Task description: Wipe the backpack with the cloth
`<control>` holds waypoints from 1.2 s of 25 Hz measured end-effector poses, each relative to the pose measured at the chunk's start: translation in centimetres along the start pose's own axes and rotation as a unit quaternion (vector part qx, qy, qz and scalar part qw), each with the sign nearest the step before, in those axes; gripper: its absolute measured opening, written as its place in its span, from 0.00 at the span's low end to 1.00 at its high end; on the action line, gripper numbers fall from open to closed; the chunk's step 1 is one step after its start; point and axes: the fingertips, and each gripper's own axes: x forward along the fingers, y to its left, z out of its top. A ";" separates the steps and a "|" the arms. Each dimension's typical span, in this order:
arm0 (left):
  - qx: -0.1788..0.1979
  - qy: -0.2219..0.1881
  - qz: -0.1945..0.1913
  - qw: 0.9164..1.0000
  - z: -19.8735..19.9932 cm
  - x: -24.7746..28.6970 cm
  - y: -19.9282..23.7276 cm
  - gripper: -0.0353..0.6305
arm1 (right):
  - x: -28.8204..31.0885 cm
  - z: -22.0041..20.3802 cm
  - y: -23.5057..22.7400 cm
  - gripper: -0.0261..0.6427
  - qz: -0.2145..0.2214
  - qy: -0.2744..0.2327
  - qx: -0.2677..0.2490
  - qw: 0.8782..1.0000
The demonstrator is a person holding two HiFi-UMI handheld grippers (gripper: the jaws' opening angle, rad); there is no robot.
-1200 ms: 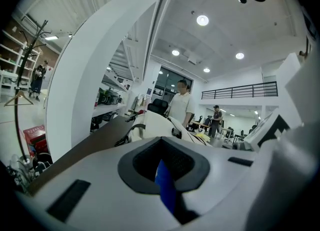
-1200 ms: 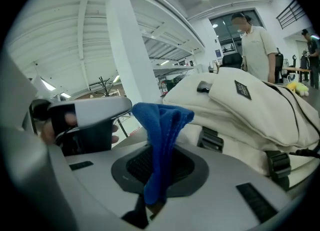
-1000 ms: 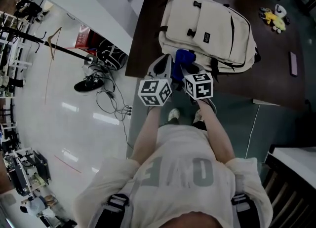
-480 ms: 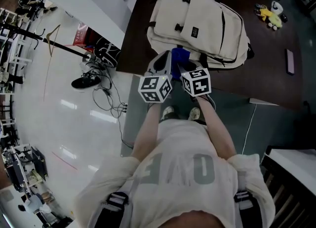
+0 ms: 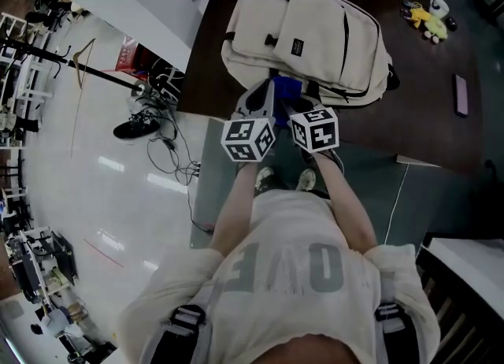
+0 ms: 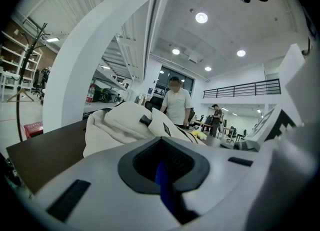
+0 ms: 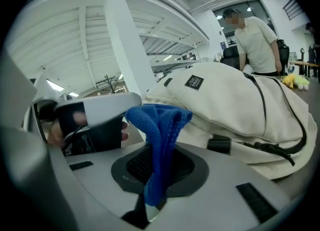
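Wiping looks barely begun, if at all: the blue cloth, a nubby towelling bunched into a soft upright fold, is pinched by both sets of jaws. The right gripper is clamped on its thick middle, the left gripper closed tight on a thin edge. At 12 o'clock from them on the dark surface lies the backpack — plump cream canvas with black straps, zips and buckles. The cloth is at its near edge, contact unclear, and the whole face is left to wipe.

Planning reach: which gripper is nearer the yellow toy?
Right. Both clamp the cloth at the backpack's near edge; the right gripper is toward the yellow toy, the left gripper beside it, farther off.
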 end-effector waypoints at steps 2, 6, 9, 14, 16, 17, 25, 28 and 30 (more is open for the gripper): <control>-0.001 0.001 0.001 1.000 -0.2 0.0 -0.3 0.06 | -0.5 -0.3 -1.0 0.09 -0.009 -0.002 0.018 1.000; -0.004 0.003 0.000 1.000 -0.8 0.3 -0.8 0.06 | -1.3 -1.2 -3.5 0.09 -0.042 0.010 0.024 0.999; -0.004 0.007 -0.007 1.000 -1.3 0.8 -1.6 0.06 | -1.9 -1.9 -5.2 0.09 -0.059 0.018 0.020 0.998; -0.007 0.011 -0.018 1.000 -1.7 1.8 -2.8 0.06 | -3.4 -2.5 -7.5 0.09 -0.081 0.024 0.017 0.996; -0.006 0.012 -0.022 1.000 -1.9 2.1 -3.4 0.06 | -3.8 -2.6 -8.0 0.09 -0.083 0.025 0.013 0.996; -0.006 0.014 -0.025 1.000 -2.0 2.2 -3.6 0.06 | -4.0 -2.7 -8.1 0.09 -0.082 0.025 0.012 0.996; -0.008 0.023 -0.025 0.999 -3.0 2.7 -4.2 0.06 | -5.7 -3.2 -9.5 0.10 -0.078 0.021 0.028 0.996; -0.009 0.024 -0.025 0.999 -3.1 2.8 -4.2 0.06 | -7.2 -3.9 -11.8 0.10 -0.110 0.024 0.040 0.993; -0.009 0.025 -0.026 0.999 -3.2 2.9 -4.3 0.06 | -8.3 -4.7 -14.1 0.10 -0.137 0.030 0.042 0.989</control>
